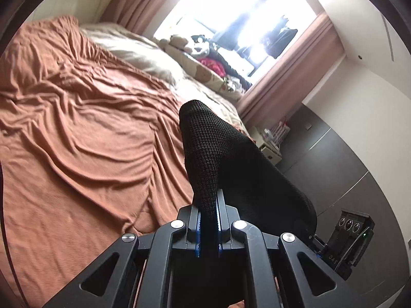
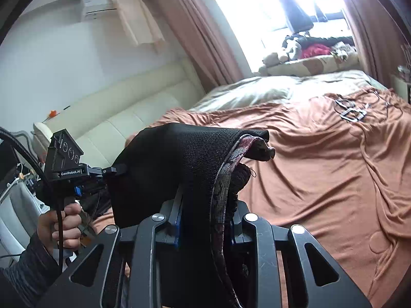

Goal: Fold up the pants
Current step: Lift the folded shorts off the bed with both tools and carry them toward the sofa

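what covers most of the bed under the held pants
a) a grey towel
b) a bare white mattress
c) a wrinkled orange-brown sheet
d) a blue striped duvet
c, a wrinkled orange-brown sheet spreads across the bed in both wrist views, below the black pants clamped in the left tongs and the right tongs.

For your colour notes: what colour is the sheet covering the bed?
Orange-brown sheet, clearest in the right wrist view.

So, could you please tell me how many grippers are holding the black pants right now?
2. The left gripper is clamped on a black fold of the pants; the right gripper grips the thicker waistband end. Neither view shows the whole garment.
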A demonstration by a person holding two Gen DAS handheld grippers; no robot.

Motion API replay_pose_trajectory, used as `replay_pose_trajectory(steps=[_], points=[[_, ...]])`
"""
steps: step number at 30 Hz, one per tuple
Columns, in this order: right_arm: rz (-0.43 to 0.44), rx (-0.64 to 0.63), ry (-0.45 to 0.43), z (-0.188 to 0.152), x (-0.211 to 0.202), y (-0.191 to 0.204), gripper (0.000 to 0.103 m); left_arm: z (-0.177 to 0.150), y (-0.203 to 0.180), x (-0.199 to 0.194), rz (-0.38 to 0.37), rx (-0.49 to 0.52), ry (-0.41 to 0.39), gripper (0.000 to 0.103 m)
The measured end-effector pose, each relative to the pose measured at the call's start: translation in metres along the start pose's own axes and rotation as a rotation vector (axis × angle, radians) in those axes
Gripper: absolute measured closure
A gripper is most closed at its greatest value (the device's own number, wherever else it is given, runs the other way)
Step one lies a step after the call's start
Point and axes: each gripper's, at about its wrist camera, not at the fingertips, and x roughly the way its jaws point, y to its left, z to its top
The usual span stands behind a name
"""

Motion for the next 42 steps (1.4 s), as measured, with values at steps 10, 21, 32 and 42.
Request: replay_pose_trajectory(steps=[10,21,32,42], points=[[0.059,-0.047,-0.043,0.013,0.0,0.039,0.08,0.011,-0.018,-0.086,0.049,0.043,-0.099,0.094],[0.125,-0.101,-0.055,0.022,0.002,0.066,0.08,0.014,-0.023,-0.168,0.098,0.057,-0.195,0.094],[0.17,-0.129,-0.055,0.018,0.029,0.083,0.08,0.023,0.002,-0.224,0.122,0.05,-0.261,0.094],[0.19,-0.158,-0.033,0.023,0.087,0.108,0.08,0.035,0.059,-0.257,0.143,-0.005,-0.315,0.095]])
